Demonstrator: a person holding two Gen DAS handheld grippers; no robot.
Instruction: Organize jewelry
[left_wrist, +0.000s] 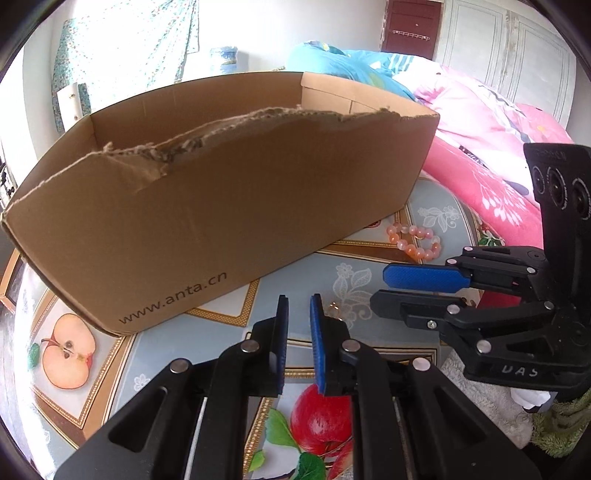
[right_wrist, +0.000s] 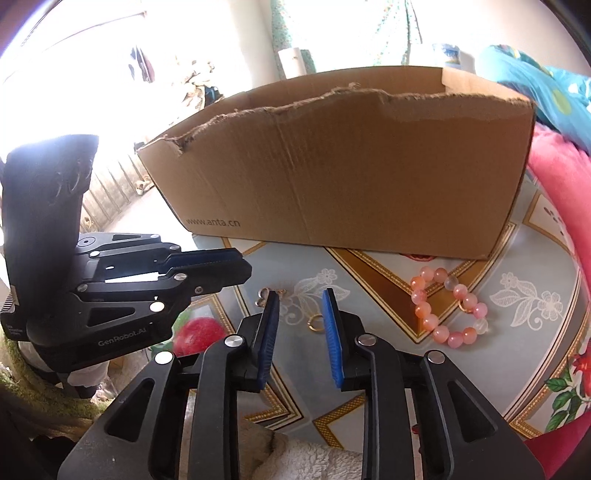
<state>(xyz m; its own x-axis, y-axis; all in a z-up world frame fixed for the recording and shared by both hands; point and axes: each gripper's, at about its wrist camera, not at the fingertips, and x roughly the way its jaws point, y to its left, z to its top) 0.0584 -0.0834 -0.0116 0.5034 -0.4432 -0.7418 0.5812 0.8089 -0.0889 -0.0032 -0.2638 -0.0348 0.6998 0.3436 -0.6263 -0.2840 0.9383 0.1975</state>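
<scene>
A pink bead bracelet (right_wrist: 448, 308) lies on the patterned tablecloth just in front of the brown cardboard box (right_wrist: 369, 166); it also shows in the left wrist view (left_wrist: 415, 242). A small gold ring (right_wrist: 315, 322) lies between the right gripper's fingertips, on the cloth. A small metal piece (right_wrist: 263, 295) lies to its left. My right gripper (right_wrist: 300, 299) is open and empty above the ring. My left gripper (left_wrist: 299, 299) is open and empty, low over the cloth left of the right one. The box (left_wrist: 221, 206) has a torn front rim.
The table carries a fruit-printed cloth (left_wrist: 70, 350). Pink and blue bedding (left_wrist: 480, 122) lies right of the box. A white fluffy cloth (right_wrist: 306, 458) lies at the near edge. The other gripper's body (right_wrist: 92, 288) stands close on the left.
</scene>
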